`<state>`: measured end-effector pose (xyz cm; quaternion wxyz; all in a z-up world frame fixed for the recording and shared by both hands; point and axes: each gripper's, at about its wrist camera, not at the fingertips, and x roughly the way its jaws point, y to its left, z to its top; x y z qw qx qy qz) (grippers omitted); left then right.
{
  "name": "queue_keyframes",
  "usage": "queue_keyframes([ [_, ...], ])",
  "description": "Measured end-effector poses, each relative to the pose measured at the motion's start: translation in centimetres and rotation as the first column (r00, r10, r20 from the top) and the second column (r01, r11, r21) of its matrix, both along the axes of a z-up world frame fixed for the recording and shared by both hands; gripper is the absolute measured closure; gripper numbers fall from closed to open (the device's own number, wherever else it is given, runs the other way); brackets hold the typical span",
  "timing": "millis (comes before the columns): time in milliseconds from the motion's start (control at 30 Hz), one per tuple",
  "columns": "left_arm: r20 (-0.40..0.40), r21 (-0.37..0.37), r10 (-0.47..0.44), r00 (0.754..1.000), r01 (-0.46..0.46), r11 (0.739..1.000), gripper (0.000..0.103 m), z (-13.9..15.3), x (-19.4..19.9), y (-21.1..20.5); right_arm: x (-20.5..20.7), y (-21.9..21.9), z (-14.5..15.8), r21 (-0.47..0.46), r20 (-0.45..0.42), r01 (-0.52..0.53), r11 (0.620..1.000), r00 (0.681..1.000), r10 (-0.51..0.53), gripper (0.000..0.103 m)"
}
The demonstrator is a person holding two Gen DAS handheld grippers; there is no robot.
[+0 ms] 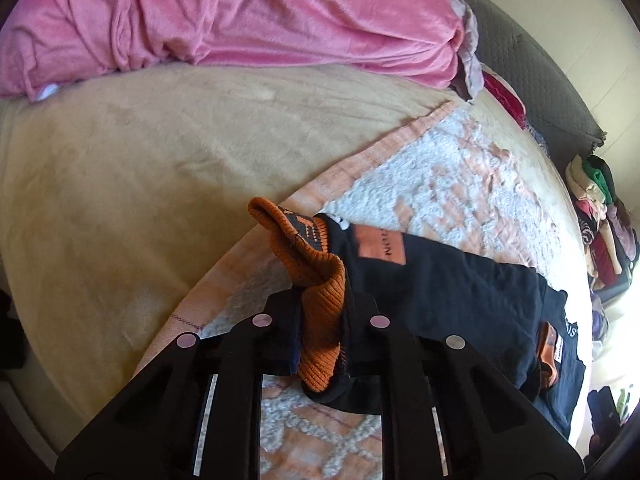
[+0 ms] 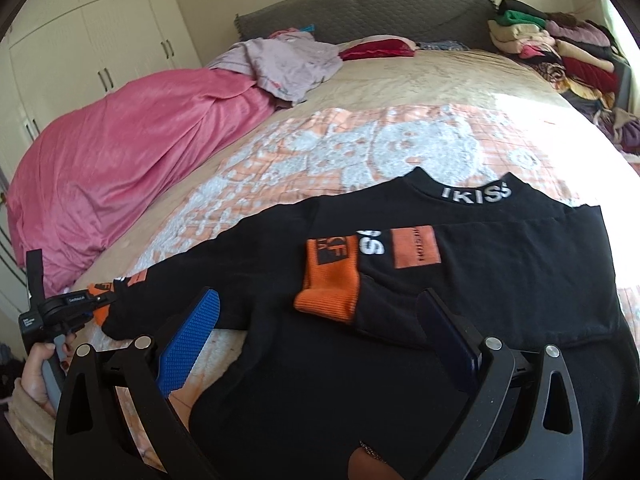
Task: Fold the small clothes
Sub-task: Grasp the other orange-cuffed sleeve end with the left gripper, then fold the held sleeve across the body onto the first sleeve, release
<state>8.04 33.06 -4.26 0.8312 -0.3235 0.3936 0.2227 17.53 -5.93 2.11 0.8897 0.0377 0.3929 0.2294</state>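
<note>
A small black sweatshirt [image 2: 500, 272] with orange ribbed cuffs lies flat on an orange-and-white blanket [image 2: 360, 140] on the bed. One sleeve is folded across the chest, its orange cuff [image 2: 328, 280] near the middle. My left gripper [image 1: 322, 320] is shut on the other sleeve's orange cuff [image 1: 316, 276], out at the left; it also shows in the right wrist view [image 2: 86, 300]. My right gripper [image 2: 320, 320] is open and empty, hovering over the shirt's lower part, with its blue pads [image 2: 192, 340] well apart.
A pink blanket [image 2: 120, 160] is heaped along the bed's left side. A lilac garment [image 2: 288, 60] and a red cushion [image 2: 376, 48] lie near the grey headboard [image 2: 360, 8]. A pile of folded clothes [image 2: 552, 52] stands at the far right corner. White wardrobes [image 2: 100, 32] stand behind.
</note>
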Motion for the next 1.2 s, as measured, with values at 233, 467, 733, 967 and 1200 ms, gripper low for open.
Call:
queue_keyframes([
  [233, 0.077, 0.043, -0.050, 0.996, 0.047, 0.998, 0.095, 3.9, 0.8, -2.2, -0.6, -3.9, 0.0, 0.043, -0.016, 0.083, 0.996, 0.996, -0.083, 0.005],
  [467, 0.165, 0.086, -0.151, 0.975, 0.139, 0.987, 0.095, 8.4, 3.0, -6.3, -1.0, -7.5, 0.0, 0.069, -0.032, 0.154, 0.986, 0.988, -0.153, 0.005],
  [733, 0.209, 0.123, -0.264, 0.941, 0.243, 0.962, 0.096, 11.4, 6.4, -11.9, -1.4, -10.8, 0.2, 0.096, -0.025, 0.214, 0.972, 0.977, -0.212, 0.005],
  [967, 0.240, 0.138, -0.358, 0.902, 0.333, 0.933, 0.096, 13.0, 9.2, -17.0, -1.6, -12.7, 0.5, 0.109, -0.017, 0.244, 0.964, 0.970, -0.244, 0.005],
  [1200, 0.243, 0.134, -0.448, 0.860, 0.427, 0.894, 0.096, 12.8, 12.0, -22.5, -1.6, -15.3, 0.7, 0.105, -0.012, 0.297, 0.949, 0.955, -0.298, 0.005],
])
